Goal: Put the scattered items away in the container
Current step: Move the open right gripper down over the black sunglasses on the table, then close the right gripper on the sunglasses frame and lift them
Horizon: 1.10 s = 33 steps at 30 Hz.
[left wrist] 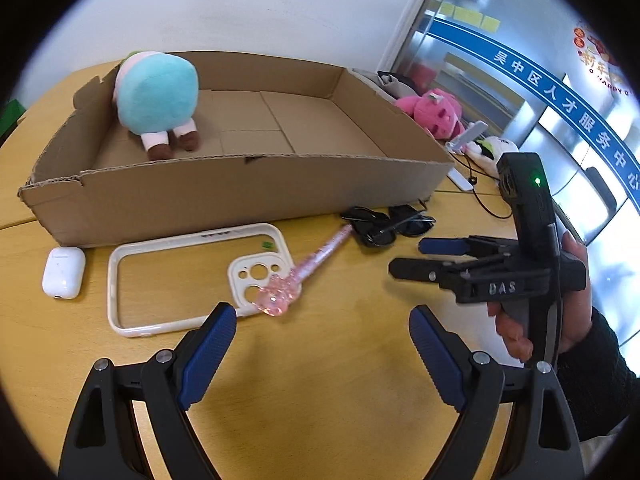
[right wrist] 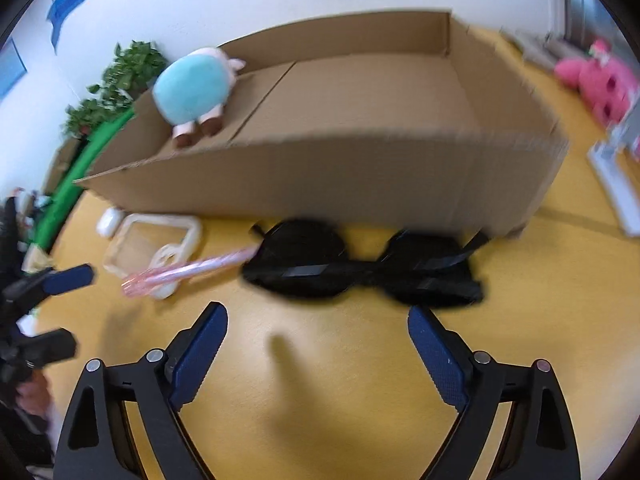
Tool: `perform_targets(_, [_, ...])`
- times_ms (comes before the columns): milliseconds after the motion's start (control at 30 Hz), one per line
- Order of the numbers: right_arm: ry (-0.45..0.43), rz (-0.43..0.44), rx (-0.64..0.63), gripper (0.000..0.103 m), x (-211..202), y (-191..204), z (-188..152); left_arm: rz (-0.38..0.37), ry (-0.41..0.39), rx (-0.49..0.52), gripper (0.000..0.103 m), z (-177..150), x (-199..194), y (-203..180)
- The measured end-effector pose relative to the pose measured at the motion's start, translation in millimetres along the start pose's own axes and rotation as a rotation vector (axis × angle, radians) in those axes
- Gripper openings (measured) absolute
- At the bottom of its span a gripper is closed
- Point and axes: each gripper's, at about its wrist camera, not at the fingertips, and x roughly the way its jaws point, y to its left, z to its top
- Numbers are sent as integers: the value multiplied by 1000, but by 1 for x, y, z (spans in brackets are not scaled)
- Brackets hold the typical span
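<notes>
I have both grippers angled down at the table (left wrist: 320,400), each lined up on a separate item so the two pickups do not cross. The left gripper (left wrist: 322,316) has its fingers spread wide and empty; they frame bare table just short of the pink pen (left wrist: 308,270), whose glittery end lies across the corner of the white phone case (left wrist: 192,276). The right gripper (right wrist: 318,316) is likewise spread and grasping nothing, centred on the black sunglasses (right wrist: 360,272) lying folded just in front of the cardboard box (left wrist: 240,192). The box already holds one blue plush toy (left wrist: 158,96) at its far end (the rest of its floor is free). A white earbud case (left wrist: 64,272) sits left of the phone case, apart from it. My judgement: four items remain outside the box.
</notes>
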Motion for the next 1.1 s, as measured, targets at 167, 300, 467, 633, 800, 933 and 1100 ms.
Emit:
perform_targets(167, [-66,7,-116,93,-26,11,-3,-9,4,-8,89,-2,5,-2])
perform_targets(300, [-109,20,-226,94,-33,7,19,-29,8,-16,89,-4,8,-6])
perform_targets(467, [-43,39,-288,94,1,-1,39,-26,9,-13,89,-8,7,-14])
perform_targets(633, [10,95,-217,95,8,-3,16,-9,8,-40,89,-13,5,-6])
perform_targets(800, [11,147,-216,95,-15,16,-13,-8,11,-69,89,-11,10,2])
perform_targets(933, [-31,111,-238,95,-38,20,-18,-24,18,-38,89,-5,15,-1])
perform_targets(1100, [3,-7,-148,95,-28,5,-15,-59,16,-6,89,0,21,-14])
